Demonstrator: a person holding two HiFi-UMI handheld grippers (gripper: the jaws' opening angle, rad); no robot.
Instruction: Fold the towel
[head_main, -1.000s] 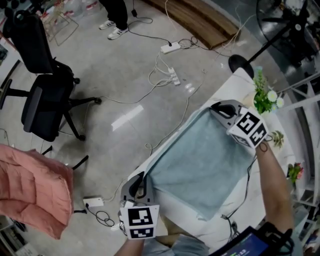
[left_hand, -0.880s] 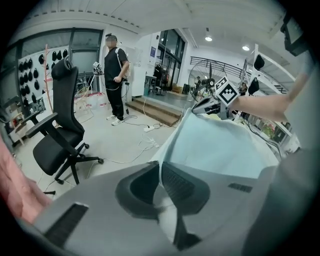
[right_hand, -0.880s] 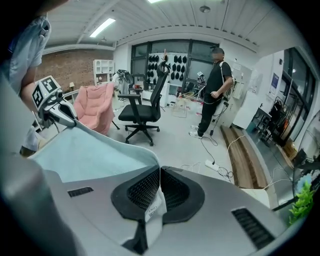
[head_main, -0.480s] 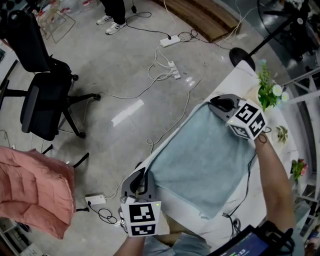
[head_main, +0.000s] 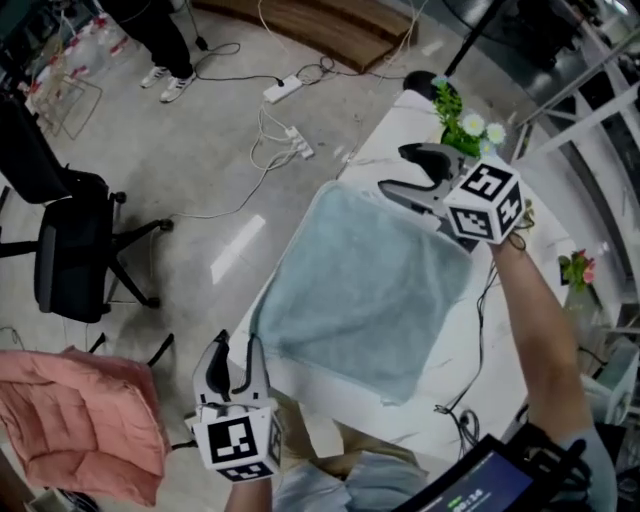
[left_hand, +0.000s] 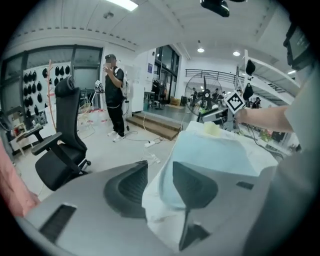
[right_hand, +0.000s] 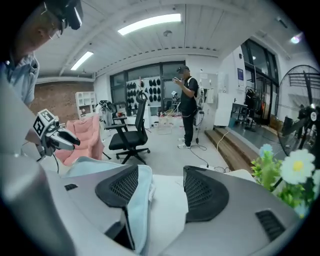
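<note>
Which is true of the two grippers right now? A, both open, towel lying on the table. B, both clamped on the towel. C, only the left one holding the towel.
A: the left gripper and right gripper have jaws apart, just opened, nothing pinched; the towel rests on the table.

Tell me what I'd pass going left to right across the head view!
Black office chair → left claw (just opened, gripping nothing) → blue towel → pink flowers.
</note>
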